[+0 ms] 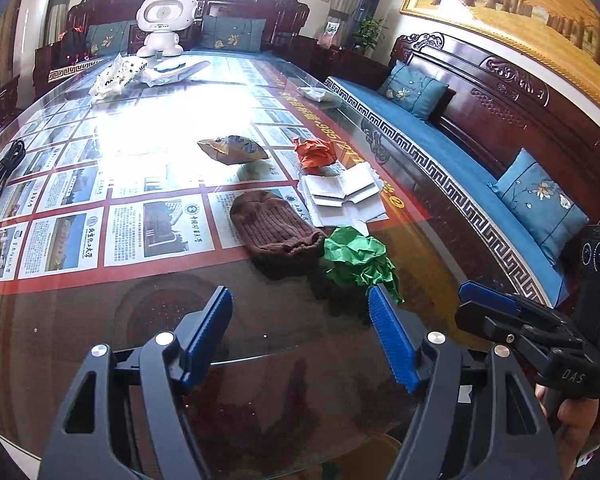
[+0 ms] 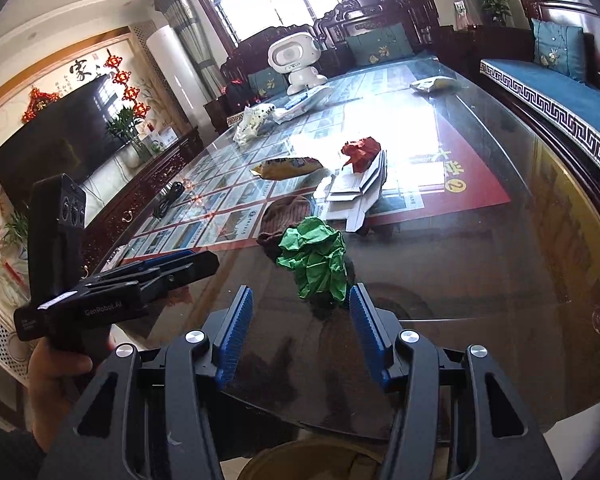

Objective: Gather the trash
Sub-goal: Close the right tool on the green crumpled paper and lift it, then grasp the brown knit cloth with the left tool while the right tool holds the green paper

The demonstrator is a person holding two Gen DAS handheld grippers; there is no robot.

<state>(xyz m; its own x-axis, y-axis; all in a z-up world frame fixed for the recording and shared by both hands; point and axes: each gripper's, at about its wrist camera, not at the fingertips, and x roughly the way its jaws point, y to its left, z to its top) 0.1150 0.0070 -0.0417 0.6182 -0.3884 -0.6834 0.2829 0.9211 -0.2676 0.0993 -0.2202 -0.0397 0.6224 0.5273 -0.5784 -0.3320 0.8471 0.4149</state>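
A crumpled green paper lies near the front of the glass table. My right gripper is open, and the paper's near edge sits just at its fingertips without touching the pads. My left gripper is open and empty over bare glass, with the green paper just ahead of its right finger. Behind lie a brown knit hat, white papers, a crumpled red paper and a yellow snack bag. Each gripper shows in the other's view: right gripper, left gripper.
A yellowish round container shows below the table's front edge. A white robot toy, a white plastic bag and another wrapper sit farther back. A black cable lies at the left. A blue-cushioned bench runs along the right.
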